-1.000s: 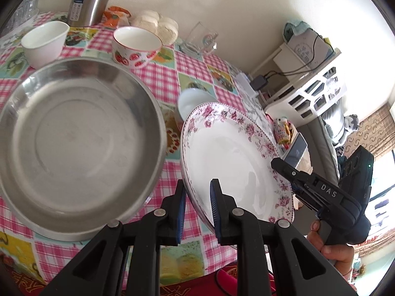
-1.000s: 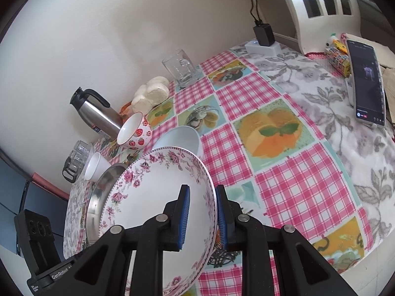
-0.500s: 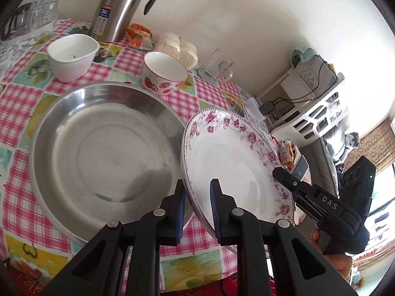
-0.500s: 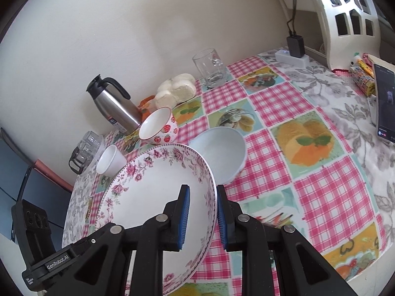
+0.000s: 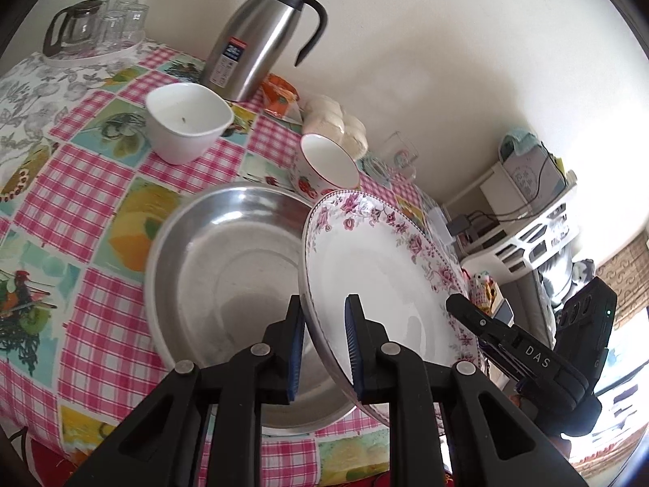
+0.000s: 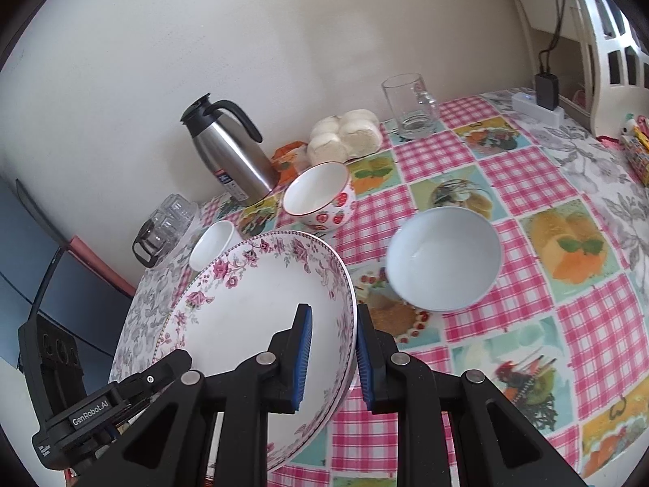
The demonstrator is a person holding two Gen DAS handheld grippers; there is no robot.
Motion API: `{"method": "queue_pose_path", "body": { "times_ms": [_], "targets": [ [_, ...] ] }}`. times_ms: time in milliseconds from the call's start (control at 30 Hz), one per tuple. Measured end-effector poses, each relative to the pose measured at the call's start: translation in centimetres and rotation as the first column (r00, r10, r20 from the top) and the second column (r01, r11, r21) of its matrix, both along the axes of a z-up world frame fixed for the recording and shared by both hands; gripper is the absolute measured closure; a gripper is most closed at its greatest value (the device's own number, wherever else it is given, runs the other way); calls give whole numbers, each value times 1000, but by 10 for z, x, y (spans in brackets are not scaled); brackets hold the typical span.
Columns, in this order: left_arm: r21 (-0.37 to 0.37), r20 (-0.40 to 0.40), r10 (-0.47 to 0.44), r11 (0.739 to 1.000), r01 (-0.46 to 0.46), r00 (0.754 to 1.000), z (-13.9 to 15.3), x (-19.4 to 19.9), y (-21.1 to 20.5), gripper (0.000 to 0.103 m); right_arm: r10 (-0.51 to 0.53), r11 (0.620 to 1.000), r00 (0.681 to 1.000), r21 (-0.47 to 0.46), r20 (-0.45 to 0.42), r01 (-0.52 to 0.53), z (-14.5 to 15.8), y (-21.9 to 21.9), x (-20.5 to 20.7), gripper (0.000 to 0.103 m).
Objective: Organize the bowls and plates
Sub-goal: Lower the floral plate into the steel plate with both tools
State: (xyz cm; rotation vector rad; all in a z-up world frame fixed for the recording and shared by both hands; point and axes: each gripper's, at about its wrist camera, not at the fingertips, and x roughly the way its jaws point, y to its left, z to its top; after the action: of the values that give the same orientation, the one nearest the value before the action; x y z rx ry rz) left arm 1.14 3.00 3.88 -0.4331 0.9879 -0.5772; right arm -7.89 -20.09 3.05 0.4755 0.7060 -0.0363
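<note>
floral plate (image 5: 377, 280) now sits further over the steel basin (image 5: 227, 268) than a second ago, off the counter (image 6: 527, 186). left gripper (image 5: 324, 349) and right gripper (image 6: 332, 359) jaws each stay clamped narrow on its rim; white centre, pink rose border.

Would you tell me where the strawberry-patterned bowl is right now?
In the right wrist view the strawberry bowl stands on the tablecloth just behind the floral plate, right of the steel jug.

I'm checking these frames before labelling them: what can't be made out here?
- Metal pan: left wrist view, right side hidden by the floral plate; unseen in the right wrist view.
- Small white cup: right wrist view, base hidden by the plate rim.
- Thermos label: too small to read.
</note>
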Motion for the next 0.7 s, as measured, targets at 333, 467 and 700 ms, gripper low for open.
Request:
{"method": "queue_pose_path", "body": {
  "times_ms": [333, 467, 700],
  "targets": [
    [-2, -31, 90, 996, -90, 995, -1, 16, 32, 84, 63, 998, 998, -30, -9, -63, -1, 35, 30, 81],
    [22, -47, 105, 994, -104, 993, -8, 21, 34, 84, 74, 997, 997, -25, -28, -75, -8, 39, 42, 81],
    [96, -79, 99, 991, -92, 992, -22, 29, 22, 84, 64, 997, 994, -36, -84, -67, -26, 35, 58, 81]
  ]
}}
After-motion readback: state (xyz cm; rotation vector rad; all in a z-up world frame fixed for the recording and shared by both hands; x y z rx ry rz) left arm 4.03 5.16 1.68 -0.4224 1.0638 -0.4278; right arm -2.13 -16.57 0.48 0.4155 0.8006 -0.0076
